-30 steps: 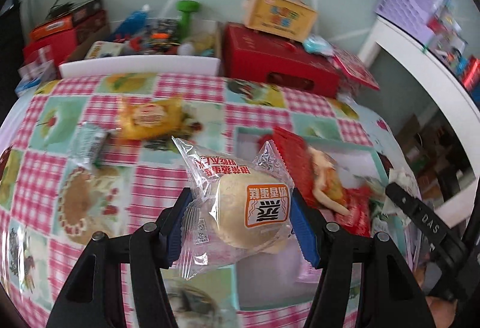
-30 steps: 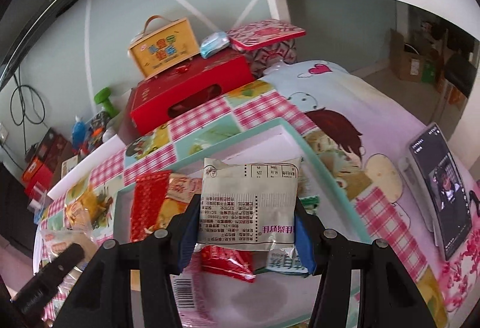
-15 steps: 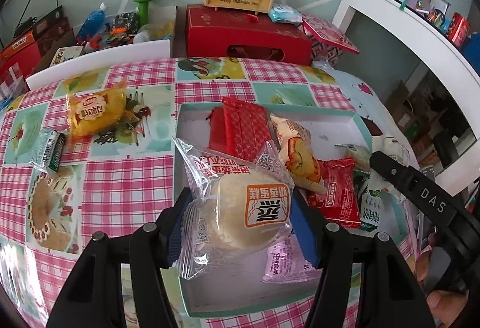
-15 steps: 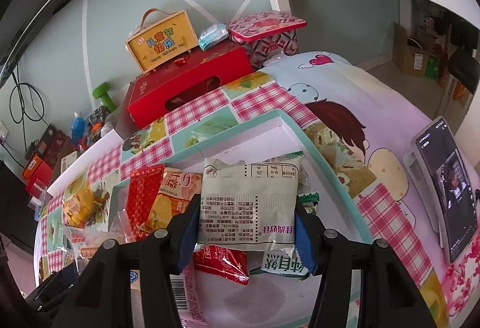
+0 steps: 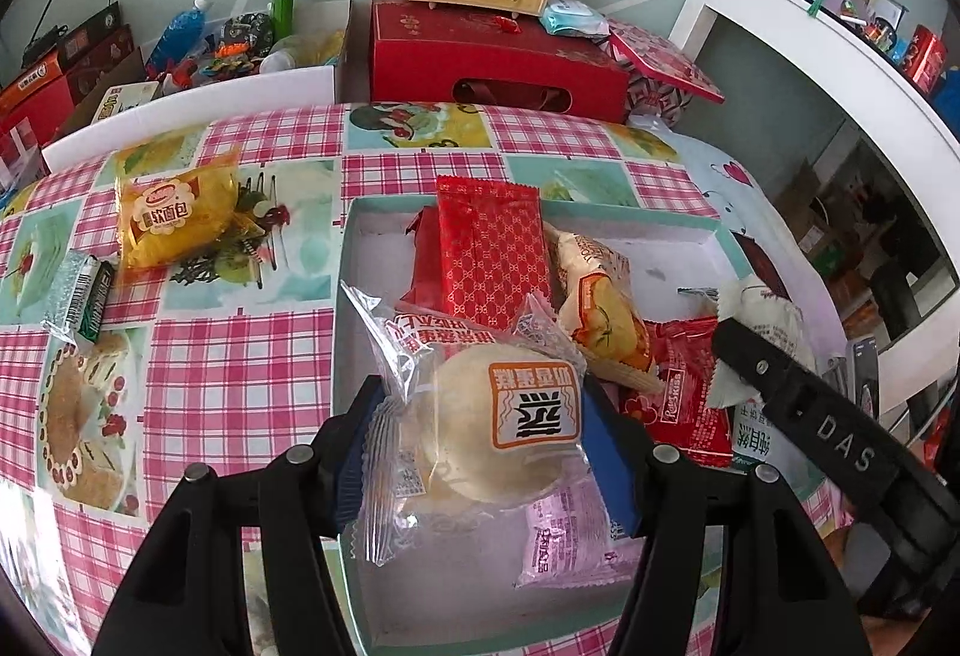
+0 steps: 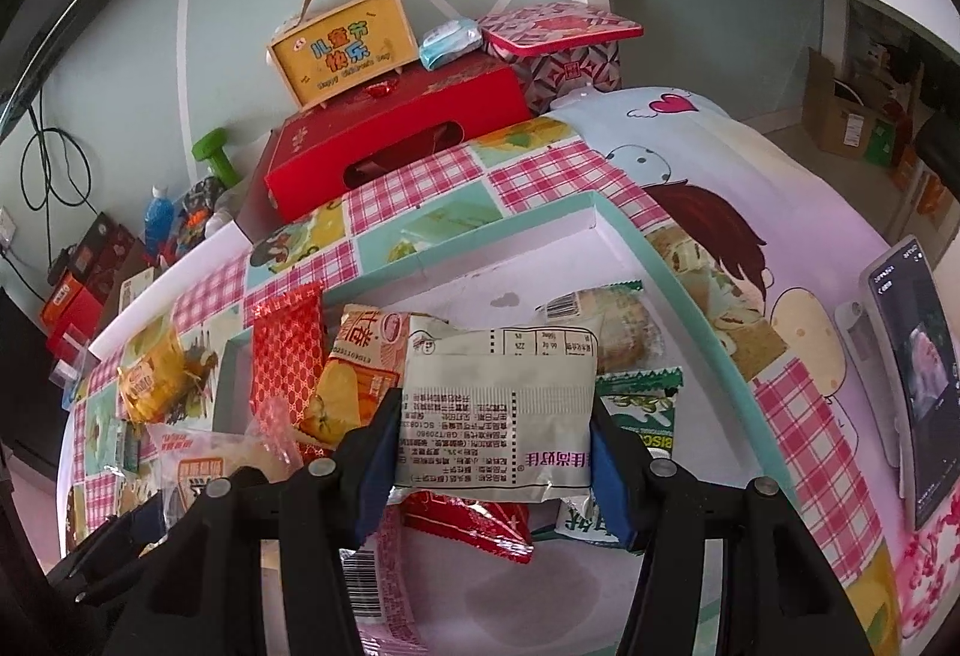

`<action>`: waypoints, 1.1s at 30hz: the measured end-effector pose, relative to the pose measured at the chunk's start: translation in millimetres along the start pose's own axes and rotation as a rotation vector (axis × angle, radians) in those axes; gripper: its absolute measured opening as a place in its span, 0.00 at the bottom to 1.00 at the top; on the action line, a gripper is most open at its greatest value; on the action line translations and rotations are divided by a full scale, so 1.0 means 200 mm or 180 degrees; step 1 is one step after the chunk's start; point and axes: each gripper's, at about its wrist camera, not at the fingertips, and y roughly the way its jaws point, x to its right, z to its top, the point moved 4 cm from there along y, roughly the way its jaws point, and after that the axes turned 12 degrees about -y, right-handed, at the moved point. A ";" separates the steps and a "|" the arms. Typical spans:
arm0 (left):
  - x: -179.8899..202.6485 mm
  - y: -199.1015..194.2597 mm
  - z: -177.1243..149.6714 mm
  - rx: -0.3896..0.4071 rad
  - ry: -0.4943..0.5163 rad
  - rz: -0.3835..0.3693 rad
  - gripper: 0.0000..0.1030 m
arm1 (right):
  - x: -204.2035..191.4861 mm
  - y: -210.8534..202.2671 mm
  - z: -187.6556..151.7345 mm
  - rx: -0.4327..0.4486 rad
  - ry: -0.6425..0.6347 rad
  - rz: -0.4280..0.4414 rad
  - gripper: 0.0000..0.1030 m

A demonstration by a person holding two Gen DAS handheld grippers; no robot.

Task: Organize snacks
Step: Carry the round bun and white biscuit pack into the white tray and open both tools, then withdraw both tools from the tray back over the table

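— Both our grippers have come over the teal-rimmed box since a second ago, when the left one was back above the checked tablecloth.

— Our left gripper clamps the bun in clear wrap above the box's near corner. Our right gripper pinches the white packet over the red and green snacks inside.

— We see the yellow bread bag and a silver-green pack lying outside on the cloth.
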 end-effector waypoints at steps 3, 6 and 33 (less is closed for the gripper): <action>0.00 0.01 0.00 -0.0003 0.0004 0.0000 0.62 | -0.01 0.01 0.00 -0.0010 -0.0013 -0.0015 0.58; 0.00 0.03 0.01 -0.0011 -0.0012 -0.0003 0.63 | -0.01 0.01 0.00 -0.0028 -0.0024 -0.0032 0.59; -0.04 -0.04 0.05 0.0011 -0.0096 -0.0016 0.66 | -0.01 -0.08 0.04 0.0082 -0.0084 -0.0177 0.72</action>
